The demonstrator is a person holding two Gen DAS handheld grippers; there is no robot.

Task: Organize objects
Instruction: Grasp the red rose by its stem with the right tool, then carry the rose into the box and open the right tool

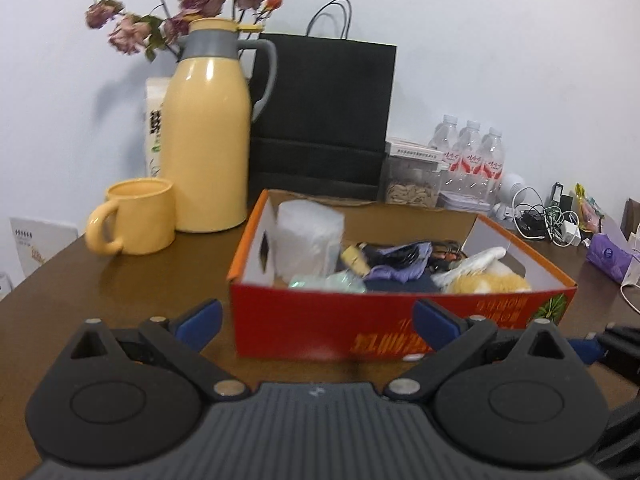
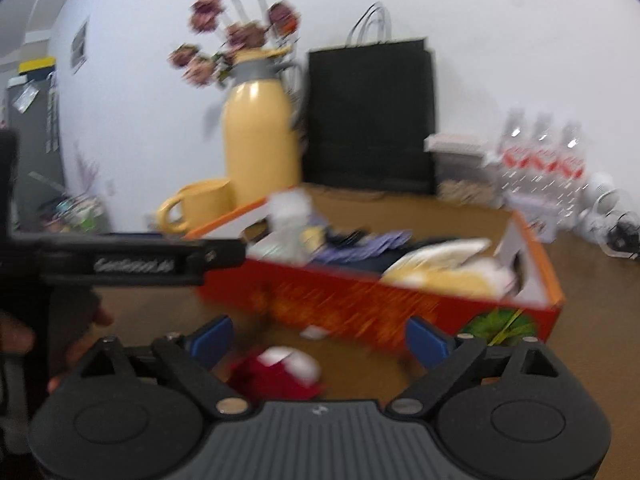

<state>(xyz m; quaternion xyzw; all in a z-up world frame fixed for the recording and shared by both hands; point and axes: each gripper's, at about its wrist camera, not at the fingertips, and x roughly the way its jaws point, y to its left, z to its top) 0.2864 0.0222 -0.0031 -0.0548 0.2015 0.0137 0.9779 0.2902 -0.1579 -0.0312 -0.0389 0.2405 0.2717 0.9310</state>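
On the brown table [image 1: 120, 280], the red cardboard box [image 1: 360, 320] of oddments sits mid-surface before both spread, empty tongs, left gripper [image 1: 316, 320] and right gripper [image 2: 320, 338], a small red-and-white object [image 2: 276, 372] lying below the right's jaws.

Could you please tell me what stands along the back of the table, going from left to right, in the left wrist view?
Yellow mug → yellow thermos jug → black paper bag → clear jar of seeds → water bottles → tangle of chargers and cables → purple pouch.
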